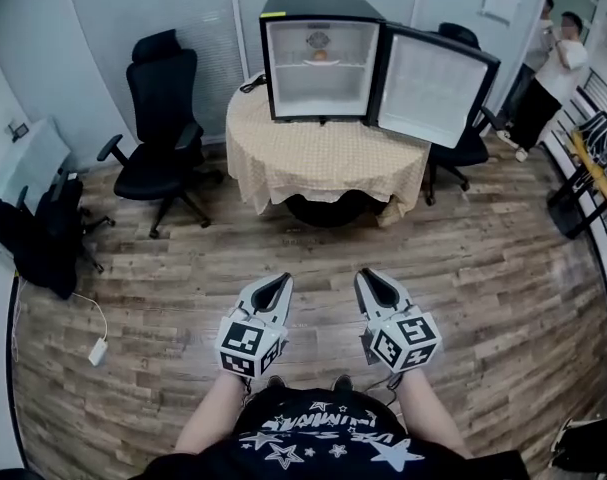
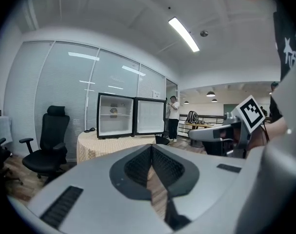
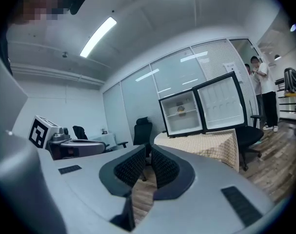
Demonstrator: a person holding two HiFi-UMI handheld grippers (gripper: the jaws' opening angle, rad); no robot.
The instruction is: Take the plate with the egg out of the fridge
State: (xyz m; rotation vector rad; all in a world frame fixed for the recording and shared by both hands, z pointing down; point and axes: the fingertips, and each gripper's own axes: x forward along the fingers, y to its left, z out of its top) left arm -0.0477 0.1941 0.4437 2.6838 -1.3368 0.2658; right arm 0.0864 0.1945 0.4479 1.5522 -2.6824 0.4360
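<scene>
Black mini fridge [image 1: 319,9] stands on a round table [image 1: 323,163] draped in a tan checked cloth, door swung open to its right; on the fridge's upper shelf sits the plate with the egg [image 1: 320,57]. Well short of the fridge, both grippers point toward it — left gripper [image 1: 282,279] with jaw tips touching; right gripper [image 1: 364,275] with jaws a narrow slit apart; both empty.

L gripper [image 1: 282,279] jaws together; R gripper [image 1: 364,274] jaws slightly apart, empty.
</scene>
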